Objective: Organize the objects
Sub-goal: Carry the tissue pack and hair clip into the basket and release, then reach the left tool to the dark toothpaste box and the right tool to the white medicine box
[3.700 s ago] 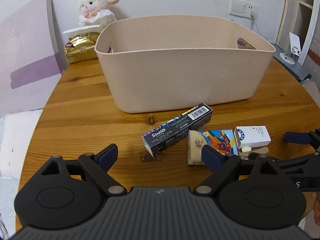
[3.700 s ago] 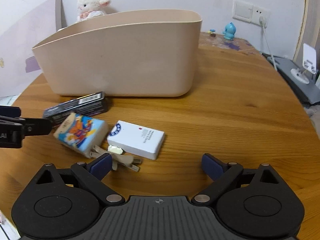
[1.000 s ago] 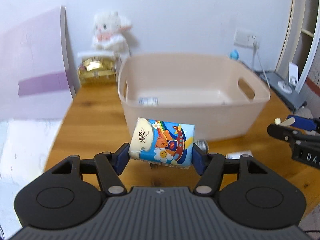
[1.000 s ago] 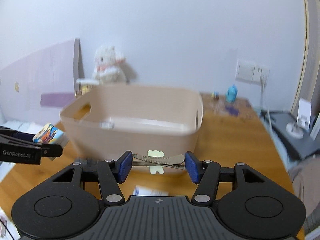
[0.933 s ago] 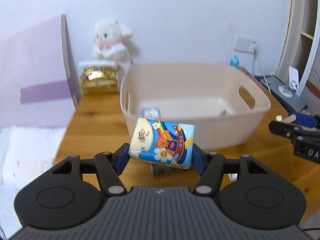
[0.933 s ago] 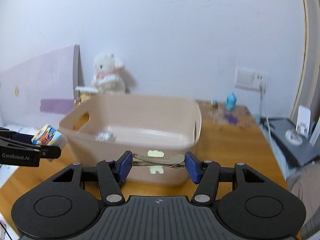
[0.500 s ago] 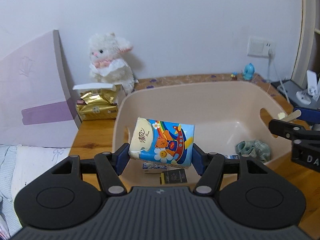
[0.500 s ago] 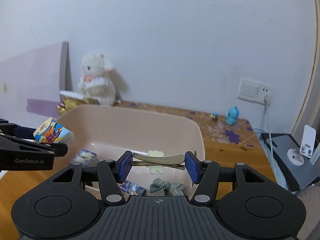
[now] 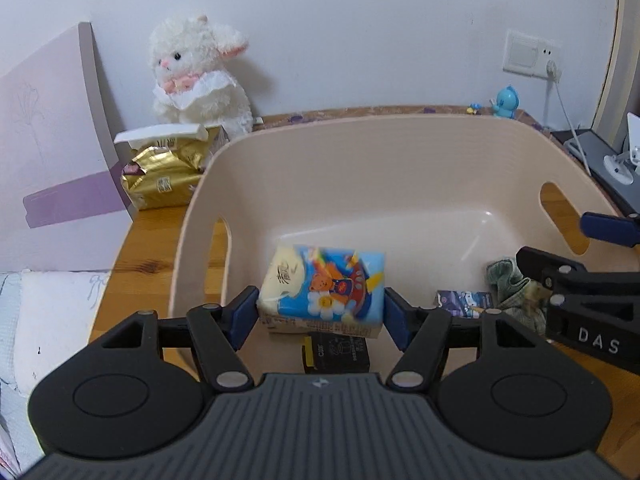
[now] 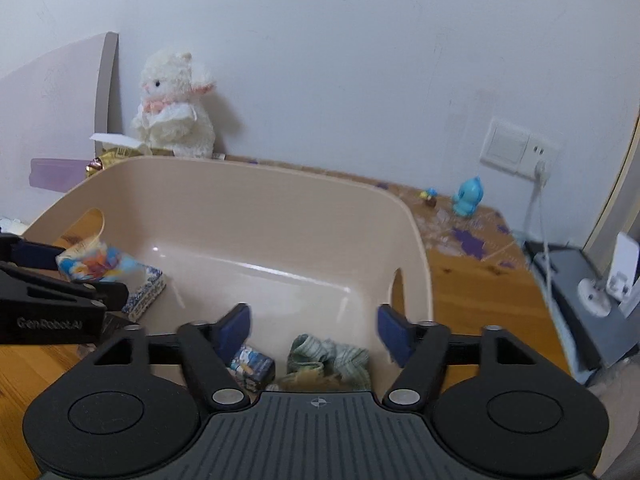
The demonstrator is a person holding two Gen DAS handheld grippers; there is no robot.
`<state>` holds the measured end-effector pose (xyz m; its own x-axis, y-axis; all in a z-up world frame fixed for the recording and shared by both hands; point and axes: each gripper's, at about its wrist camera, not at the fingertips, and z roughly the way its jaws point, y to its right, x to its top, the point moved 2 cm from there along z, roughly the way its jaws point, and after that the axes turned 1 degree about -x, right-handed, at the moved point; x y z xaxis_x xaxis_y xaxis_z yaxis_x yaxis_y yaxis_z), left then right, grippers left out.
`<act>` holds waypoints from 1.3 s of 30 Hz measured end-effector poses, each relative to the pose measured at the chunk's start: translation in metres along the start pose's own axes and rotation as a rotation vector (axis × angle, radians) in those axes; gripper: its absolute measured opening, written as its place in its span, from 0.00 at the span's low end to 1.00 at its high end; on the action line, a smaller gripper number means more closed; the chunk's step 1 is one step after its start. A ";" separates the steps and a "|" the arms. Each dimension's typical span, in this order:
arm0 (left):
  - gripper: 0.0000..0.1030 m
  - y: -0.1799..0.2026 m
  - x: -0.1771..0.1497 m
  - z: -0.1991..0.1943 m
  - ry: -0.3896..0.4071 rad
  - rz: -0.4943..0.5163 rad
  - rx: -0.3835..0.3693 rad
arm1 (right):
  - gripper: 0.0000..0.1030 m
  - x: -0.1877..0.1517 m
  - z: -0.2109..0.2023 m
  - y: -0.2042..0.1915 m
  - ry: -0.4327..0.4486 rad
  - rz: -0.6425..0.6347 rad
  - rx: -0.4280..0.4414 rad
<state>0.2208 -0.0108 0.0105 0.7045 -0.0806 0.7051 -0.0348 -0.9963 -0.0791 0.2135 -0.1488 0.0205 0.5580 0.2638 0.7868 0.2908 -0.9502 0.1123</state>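
My left gripper (image 9: 320, 312) hangs over the left part of the beige bin (image 9: 400, 168). Its jaws stand slightly wider than the colourful tissue pack (image 9: 322, 288), which is blurred and tilted between them, apparently slipping free. My right gripper (image 10: 314, 332) is open and empty over the bin's (image 10: 256, 184) near right part. The hair clip it held is not visible. In the bin lie a green cloth (image 10: 328, 360), a small printed box (image 10: 252, 364) and a dark box (image 9: 336, 354).
A white plush lamb (image 9: 196, 76) and a gold packet (image 9: 164, 176) stand behind the bin on the wooden table (image 10: 480, 280). A pink board (image 9: 48, 152) leans at the left. A blue figurine (image 10: 466, 196) and a wall socket (image 10: 518, 150) are at the back right.
Both grippers have opened over the bin. The hair clip has left the right gripper. The tissue pack has tipped and dropped lower between the left jaws.
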 end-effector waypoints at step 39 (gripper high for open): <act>0.97 -0.057 -0.101 -0.006 -0.112 0.031 0.108 | 1.00 -0.081 0.021 -0.022 -0.152 0.044 0.014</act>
<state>0.1475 0.0539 -0.0525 0.7793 -0.1014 0.6183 0.0144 -0.9837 -0.1795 0.1781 -0.1463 -0.0587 0.6812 0.2455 0.6897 0.2737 -0.9592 0.0710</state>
